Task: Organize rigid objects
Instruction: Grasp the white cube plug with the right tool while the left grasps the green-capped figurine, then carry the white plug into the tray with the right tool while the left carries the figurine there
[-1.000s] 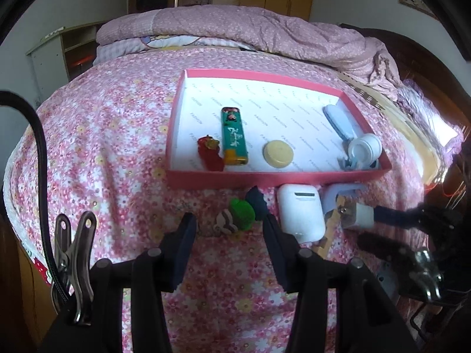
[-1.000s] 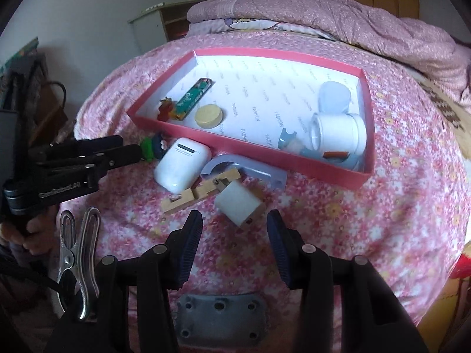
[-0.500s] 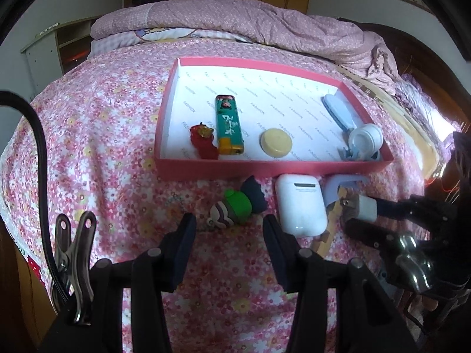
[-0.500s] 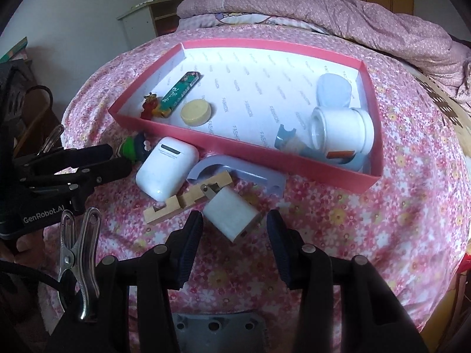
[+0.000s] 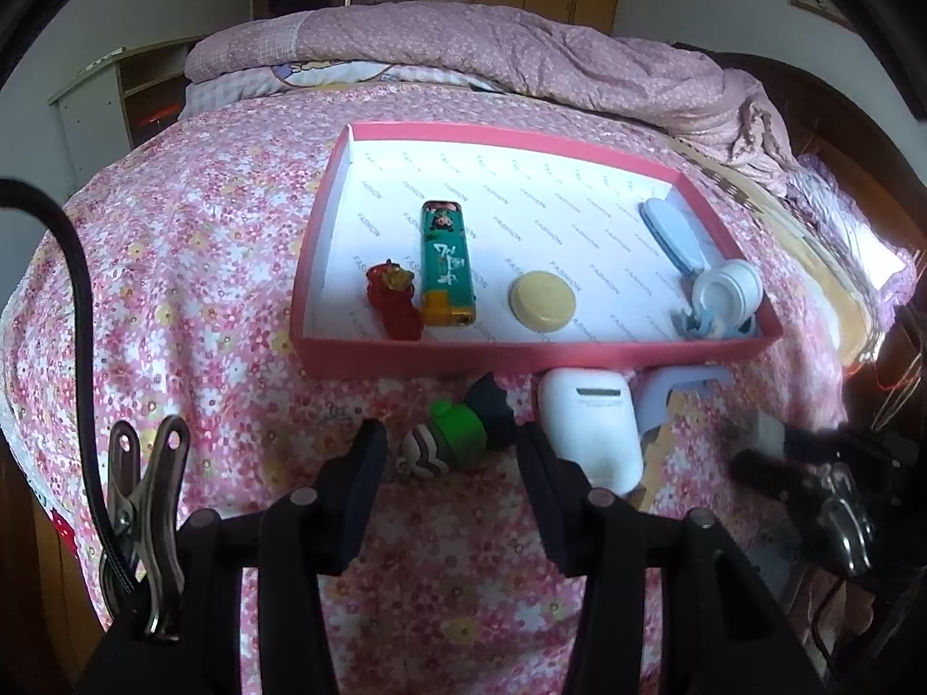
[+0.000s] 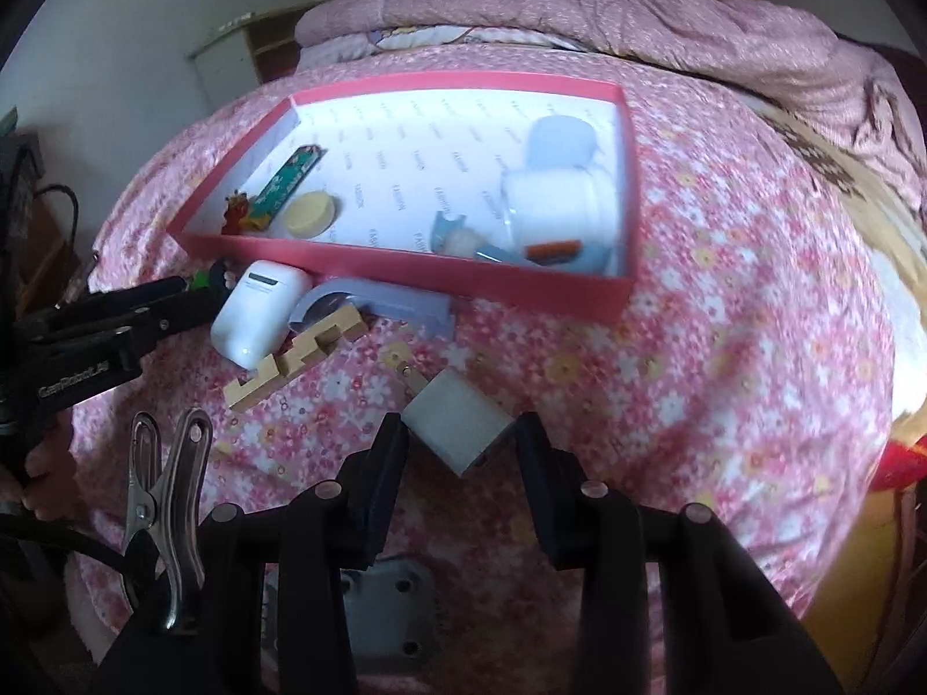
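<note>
My right gripper [image 6: 457, 440] is shut on a white cube charger plug [image 6: 457, 425] and holds it clear of the wooden piece [image 6: 295, 359]. In the left wrist view the right gripper [image 5: 767, 449] shows at the right edge with the plug [image 5: 765, 428]. My left gripper [image 5: 449, 457] is open; a small green and dark toy figure [image 5: 457, 440] lies on the bedspread between its fingertips, with a thin gap on the left side. A white earbud case [image 5: 591, 428] and a lavender bracket [image 6: 376, 304] lie just in front of the pink tray [image 5: 521, 356].
The tray holds a red figurine [image 5: 394, 301], a green lighter [image 5: 446, 260], a yellow disc [image 5: 542, 301], a blue case [image 5: 672, 231] and a white jar [image 5: 727, 292]. A rumpled quilt [image 5: 521, 52] lies behind. The flowered bedspread drops off at the right.
The right gripper's jaws closed on the white plug and drew it back, away from the wooden piece and bracket. The toy figure now sits slightly nearer my left fingertips.
</note>
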The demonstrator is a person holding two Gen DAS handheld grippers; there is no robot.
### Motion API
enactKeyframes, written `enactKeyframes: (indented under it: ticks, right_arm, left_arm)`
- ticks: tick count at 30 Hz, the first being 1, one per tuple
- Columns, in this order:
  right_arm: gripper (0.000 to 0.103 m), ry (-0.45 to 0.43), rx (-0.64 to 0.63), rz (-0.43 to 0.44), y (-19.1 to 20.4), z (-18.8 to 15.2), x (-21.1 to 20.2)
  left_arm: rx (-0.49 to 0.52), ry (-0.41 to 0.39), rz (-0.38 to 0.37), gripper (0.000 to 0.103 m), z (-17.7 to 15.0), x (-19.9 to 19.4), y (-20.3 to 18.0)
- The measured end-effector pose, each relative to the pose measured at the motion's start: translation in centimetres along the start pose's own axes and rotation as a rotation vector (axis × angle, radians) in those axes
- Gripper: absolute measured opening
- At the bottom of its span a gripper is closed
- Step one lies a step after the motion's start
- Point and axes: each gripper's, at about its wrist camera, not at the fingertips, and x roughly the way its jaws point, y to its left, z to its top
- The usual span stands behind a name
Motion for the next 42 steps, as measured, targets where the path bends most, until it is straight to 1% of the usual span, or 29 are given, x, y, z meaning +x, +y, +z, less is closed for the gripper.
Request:
enactKeyframes:
  ticks: [2,9,15,22,26,32,38,42]
  right_arm:
    - [0.040,-0.010,0.006,0.007,-0.2,-0.1,0.0]
    - [0.040,-0.043,-0.024,-0.023,0.4,-0.4,0.3]
    - [0.040,-0.057,0.003,0.009,-0.1,-0.6,0.1]
    - [0.040,-0.059,0.007,0.013,-0.1,-0.6,0.1]
    - [0.040,-0.060,0.008,0.013,-0.2,-0.6,0.1]
    - [0.040,-0.068,0.016,0.017,-0.1,-0.7,0.0]
    - [0.039,-0.083,0.074,0.061,-1.0,-0.7,-0.3]
    - [0.039,-0.091,0.095,0.058,-1.3,-0.6,-0.5]
  left_arm:
    - [0.004,0.004,-0.003,0.050,0.1,0.3,-0.2]
    - [0.017,0.021,0.029,0.050,0.2,1.6,-0.9]
    - [0.013,0.017,0.024,0.049,0.1,1.6,-0.7]
    - [0.009,-0.003,-0.017,0.048,-0.1,0.6,-0.3]
    - [0.016,-0.009,-0.018,0.048,-0.3,0.1,-0.2]
    - [0.001,-0.015,-0.012,0.048,-0.6,-0.5,0.0]
    - [-0.009,-0.023,-0.021,0.048,-0.4,-0.9,0.3]
    - [0.006,-0.025,-0.006,0.048,0.0,-1.5,0.2]
